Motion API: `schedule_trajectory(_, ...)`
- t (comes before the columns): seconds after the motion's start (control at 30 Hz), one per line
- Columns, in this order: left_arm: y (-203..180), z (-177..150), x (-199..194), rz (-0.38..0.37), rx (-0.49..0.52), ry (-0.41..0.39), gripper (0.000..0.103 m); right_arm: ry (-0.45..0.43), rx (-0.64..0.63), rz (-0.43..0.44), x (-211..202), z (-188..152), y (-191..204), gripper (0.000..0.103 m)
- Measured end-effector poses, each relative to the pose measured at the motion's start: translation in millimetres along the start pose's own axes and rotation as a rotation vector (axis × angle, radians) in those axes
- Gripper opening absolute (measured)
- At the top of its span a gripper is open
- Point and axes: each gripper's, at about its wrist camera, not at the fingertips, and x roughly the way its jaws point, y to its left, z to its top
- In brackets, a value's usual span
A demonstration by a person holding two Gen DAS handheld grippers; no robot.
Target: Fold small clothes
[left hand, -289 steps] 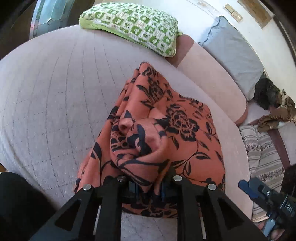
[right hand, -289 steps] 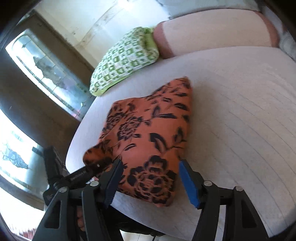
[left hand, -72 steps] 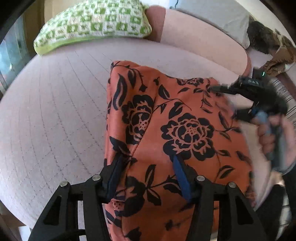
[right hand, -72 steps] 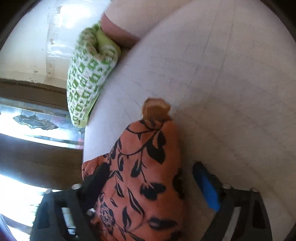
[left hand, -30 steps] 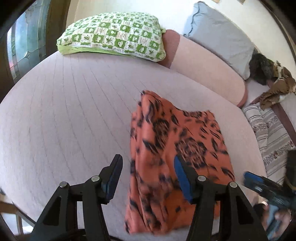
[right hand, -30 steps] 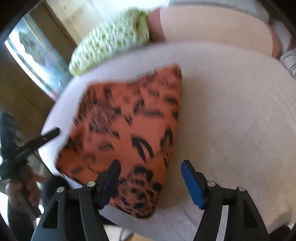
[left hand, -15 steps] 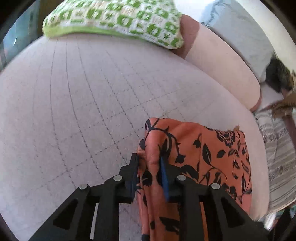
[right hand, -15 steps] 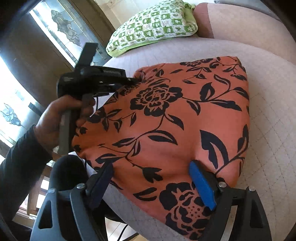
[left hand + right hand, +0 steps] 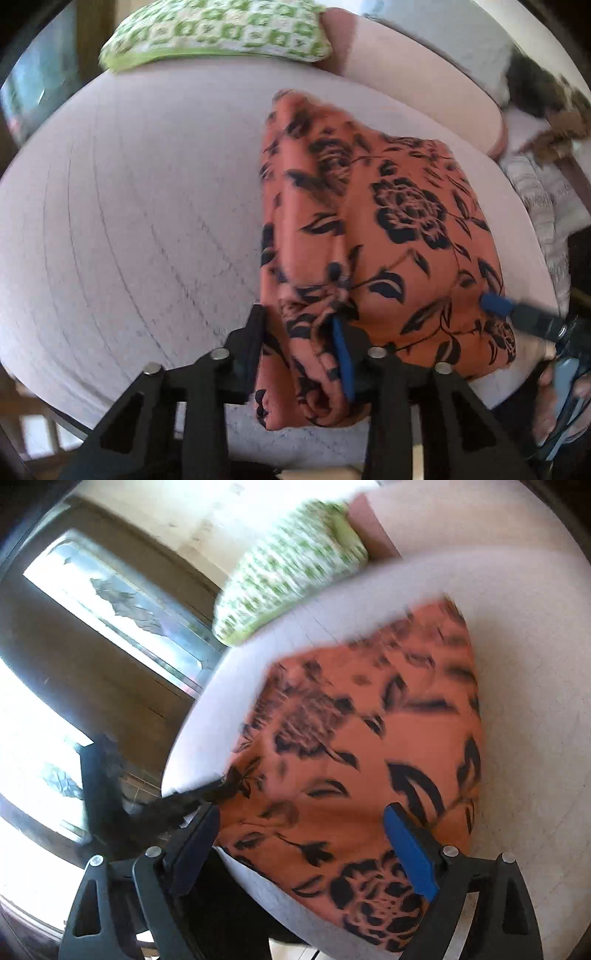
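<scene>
An orange garment with black flowers [image 9: 388,229] lies folded on the pale quilted seat [image 9: 129,221]. My left gripper [image 9: 299,332] is shut on a bunched fold at the garment's near left edge. My right gripper [image 9: 299,834] is open, its jaws wide apart over the garment's [image 9: 351,757] near edge; it also shows at the right of the left wrist view [image 9: 517,314]. The left gripper shows in the right wrist view at the garment's left corner [image 9: 192,797].
A green-and-white checked pillow [image 9: 221,33] lies at the back of the seat, next to a pink bolster [image 9: 406,74]. A grey cushion and dark clothes [image 9: 535,92] sit at the far right. A window [image 9: 110,602] stands left of the seat.
My left gripper has pulled back toward the near edge, still shut on the fold, dragging the left side over. My right gripper has swung round and stays open over the near edge.
</scene>
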Motion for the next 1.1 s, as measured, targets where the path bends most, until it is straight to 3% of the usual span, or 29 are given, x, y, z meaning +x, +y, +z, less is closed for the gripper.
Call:
schedule_trajectory(0.03,-5,3,-8,0.016,0.002,-0.01,0.039,0.056,0.018,0.02,12,-1,-10,0.091)
schedule_trajectory(0.1,-16,8,-27,0.034,0.035,-0.065,0.04,0.022,0.02,0.029,-1,2,-8,0.091)
schedule_trajectory(0.2,-33,14,-53,0.074,0.088,-0.137,0.061,-0.052,0.019,0.028,-26,2,-4,0.092)
schedule_trajectory(0.37,-40,14,-67,0.106,0.095,-0.158,0.061,-0.074,0.095,0.007,-40,-3,-18,0.092)
schedule_trajectory(0.6,-40,21,-58,0.15,0.078,-0.153,0.061,-0.097,0.052,0.039,-39,14,-6,0.092)
schedule_trajectory(0.7,-39,24,-50,0.161,0.066,-0.135,0.062,-0.003,0.083,0.01,-8,17,-25,0.093)
schedule_trajectory(0.83,-36,28,-49,0.171,0.067,-0.134,0.062,-0.052,0.095,0.031,-22,21,-20,0.094)
schedule_trajectory(0.9,-34,32,-48,0.149,0.061,-0.137,0.065,-0.104,0.059,0.011,-39,24,-17,0.094)
schedule_trajectory(0.97,-32,38,-46,0.109,0.044,-0.151,0.077,-0.13,0.048,-0.025,-49,30,-24,0.094)
schedule_trajectory(1.1,-24,47,-26,0.047,-0.006,-0.18,0.089,-0.124,0.159,-0.065,-48,38,-66,0.094)
